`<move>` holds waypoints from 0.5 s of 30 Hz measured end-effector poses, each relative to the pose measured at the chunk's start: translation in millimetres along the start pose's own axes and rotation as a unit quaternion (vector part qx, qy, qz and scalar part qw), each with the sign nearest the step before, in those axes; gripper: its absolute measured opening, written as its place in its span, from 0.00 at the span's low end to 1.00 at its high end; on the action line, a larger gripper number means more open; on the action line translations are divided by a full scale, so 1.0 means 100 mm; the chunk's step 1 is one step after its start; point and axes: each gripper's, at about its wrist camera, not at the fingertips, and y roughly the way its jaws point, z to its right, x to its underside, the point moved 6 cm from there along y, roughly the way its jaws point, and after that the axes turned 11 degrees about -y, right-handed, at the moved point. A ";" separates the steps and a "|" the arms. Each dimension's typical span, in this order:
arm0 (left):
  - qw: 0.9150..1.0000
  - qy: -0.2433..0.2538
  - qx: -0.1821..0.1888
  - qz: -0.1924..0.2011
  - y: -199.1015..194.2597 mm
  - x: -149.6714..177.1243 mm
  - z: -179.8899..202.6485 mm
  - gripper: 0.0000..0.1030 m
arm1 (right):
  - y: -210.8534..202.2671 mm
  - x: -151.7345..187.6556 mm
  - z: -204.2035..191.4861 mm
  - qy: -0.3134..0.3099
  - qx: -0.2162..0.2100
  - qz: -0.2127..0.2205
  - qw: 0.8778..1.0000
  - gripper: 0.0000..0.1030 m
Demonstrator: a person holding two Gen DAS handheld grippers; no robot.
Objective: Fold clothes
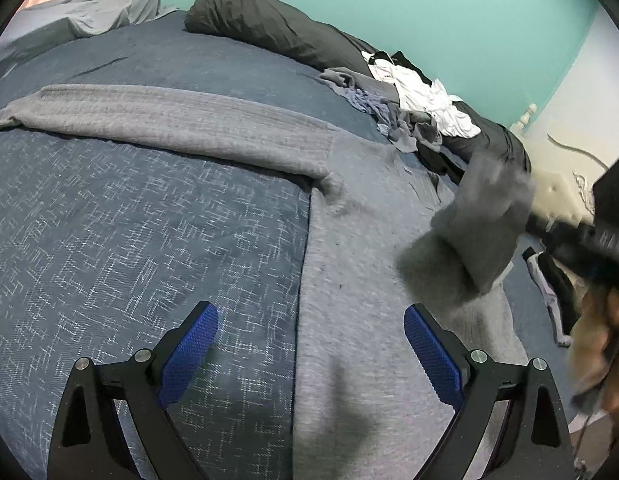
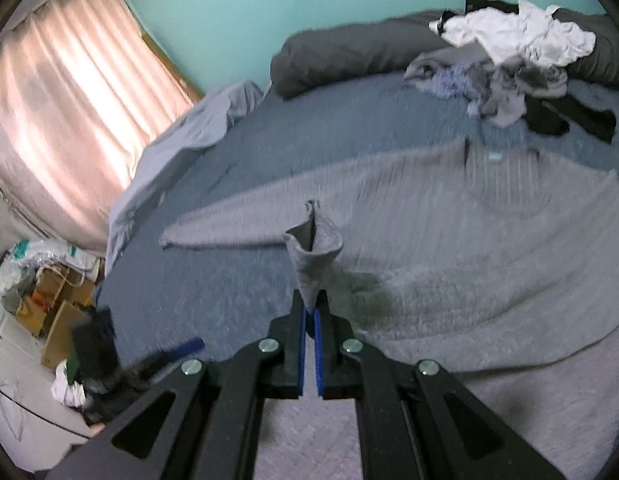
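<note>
A grey knit sweater (image 1: pixel 361 240) lies flat on the blue bedspread (image 1: pixel 149 220), with one sleeve (image 1: pixel 169 120) stretched out to the left. My left gripper (image 1: pixel 311 332) hovers open over the sweater's left edge and holds nothing. My right gripper (image 2: pixel 309 308) is shut on the cuff of the other sleeve (image 2: pixel 313 248) and holds it above the sweater's body (image 2: pixel 489 240). In the left wrist view that raised sleeve (image 1: pixel 481 232) is a blurred grey shape at the right.
A heap of loose clothes (image 2: pixel 509 64) lies by dark pillows (image 2: pixel 349 56) at the head of the bed. A pale sheet (image 2: pixel 189 132) is bunched at the far edge. A curtain (image 2: pixel 69 100) and cardboard boxes (image 2: pixel 61 308) stand beside the bed.
</note>
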 end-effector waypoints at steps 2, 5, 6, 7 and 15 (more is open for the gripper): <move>1.000 0.000 0.002 0.001 0.00 -0.01 0.01 0.94 | 0.09 0.10 -0.02 0.000 -0.003 -0.008 1.000 0.03; 1.000 0.003 0.004 0.000 0.01 -0.01 0.03 0.94 | 0.24 0.22 -0.04 0.001 -0.012 -0.022 1.000 0.03; 1.000 0.004 0.005 -0.001 0.02 -0.01 0.04 0.94 | 0.28 0.25 -0.05 -0.001 -0.013 -0.027 1.000 0.05; 1.000 0.005 0.006 -0.001 0.02 -0.01 0.05 0.95 | 0.32 0.28 -0.06 -0.002 -0.016 -0.032 0.999 0.06; 1.000 0.002 0.008 -0.001 0.04 -0.03 0.05 0.95 | 0.41 0.44 -0.05 0.007 -0.026 -0.050 0.998 0.29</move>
